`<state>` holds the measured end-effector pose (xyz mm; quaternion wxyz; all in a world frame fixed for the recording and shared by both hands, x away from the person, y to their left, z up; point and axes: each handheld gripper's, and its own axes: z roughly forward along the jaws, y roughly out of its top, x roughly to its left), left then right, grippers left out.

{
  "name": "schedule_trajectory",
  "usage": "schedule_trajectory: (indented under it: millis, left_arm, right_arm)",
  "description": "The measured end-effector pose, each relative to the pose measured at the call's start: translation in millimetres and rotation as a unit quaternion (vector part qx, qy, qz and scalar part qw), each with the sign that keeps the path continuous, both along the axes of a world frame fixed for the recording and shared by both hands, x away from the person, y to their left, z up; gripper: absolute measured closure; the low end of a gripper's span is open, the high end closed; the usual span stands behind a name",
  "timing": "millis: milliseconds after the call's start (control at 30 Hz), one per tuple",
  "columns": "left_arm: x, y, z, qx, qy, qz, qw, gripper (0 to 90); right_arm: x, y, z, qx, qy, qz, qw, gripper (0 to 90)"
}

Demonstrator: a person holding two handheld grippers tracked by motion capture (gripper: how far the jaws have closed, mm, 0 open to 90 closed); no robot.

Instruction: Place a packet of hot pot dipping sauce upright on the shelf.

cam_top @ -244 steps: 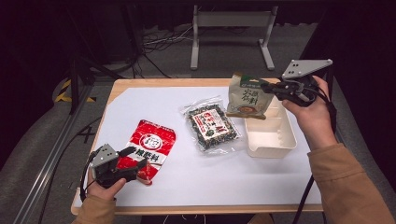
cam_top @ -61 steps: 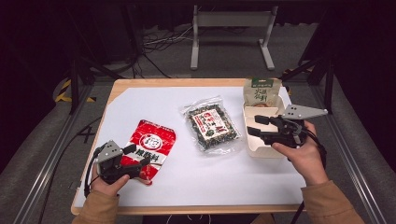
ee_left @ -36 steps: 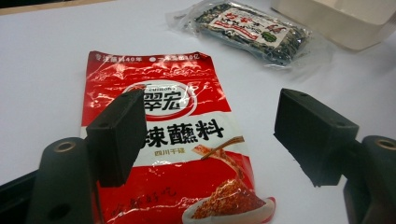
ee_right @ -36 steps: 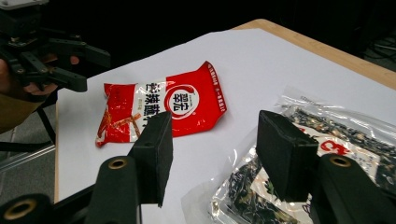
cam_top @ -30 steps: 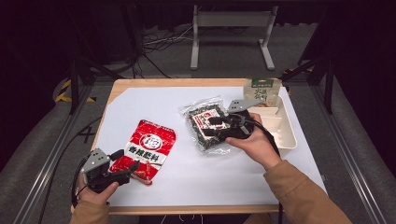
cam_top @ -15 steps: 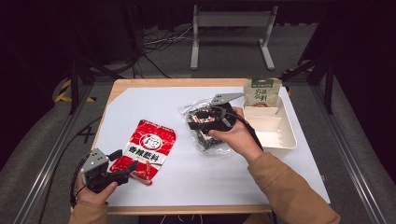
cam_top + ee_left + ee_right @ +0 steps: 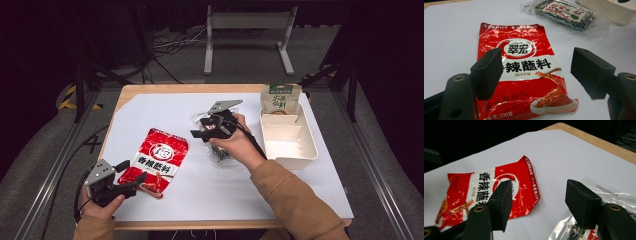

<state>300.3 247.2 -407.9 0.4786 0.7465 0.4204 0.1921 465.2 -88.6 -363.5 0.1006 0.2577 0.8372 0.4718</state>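
The right hand-held gripper (image 7: 199,134) is hovering over the clear pouch (image 7: 218,154), jaws just opening wide, empty. The left hand-held gripper (image 7: 134,173) is gaping at the red pouch (image 7: 159,159).

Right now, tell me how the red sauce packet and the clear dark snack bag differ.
The red sauce packet is opaque red with a white label band; the clear dark snack bag is see-through, showing dark contents. In the high view the red sauce packet lies fully exposed; the snack bag sits mostly under the right gripper. Both lie flat on the white sheet.

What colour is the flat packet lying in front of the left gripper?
Bright red with a white band of dark lettering; the packet shows best in the left gripper view.
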Motion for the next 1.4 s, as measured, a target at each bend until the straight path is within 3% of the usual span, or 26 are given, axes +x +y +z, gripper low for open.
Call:
schedule_trajectory:
  millis: [433,767,1100,1400]
  left_arm:
    - [0.0,0.6,0.3,-0.001,-0.001,-0.001,1.0,25.8]
    - [0.2,2.2,0.6,-0.002,-0.002,-0.001,1.0,25.8]
    - [0.0,3.2,0.4,-0.005,-0.002,0.0,1.0,25.8]
    - [0.7,2.3,0.4,-0.004,-0.003,-0.002,1.0,25.7]
  right_arm:
    - [2.5,23.0,-17.7,-0.024,-0.009,-0.014,0.9996,36.4]
    - [2.3,36.0,-27.9,-0.019,0.001,-0.012,0.9998,35.6]
    - [10.7,44.7,-47.2,-0.016,0.046,-0.011,0.9987,39.9]
    - [17.5,53.6,-65.3,-0.043,0.073,-0.016,0.9963,40.2]
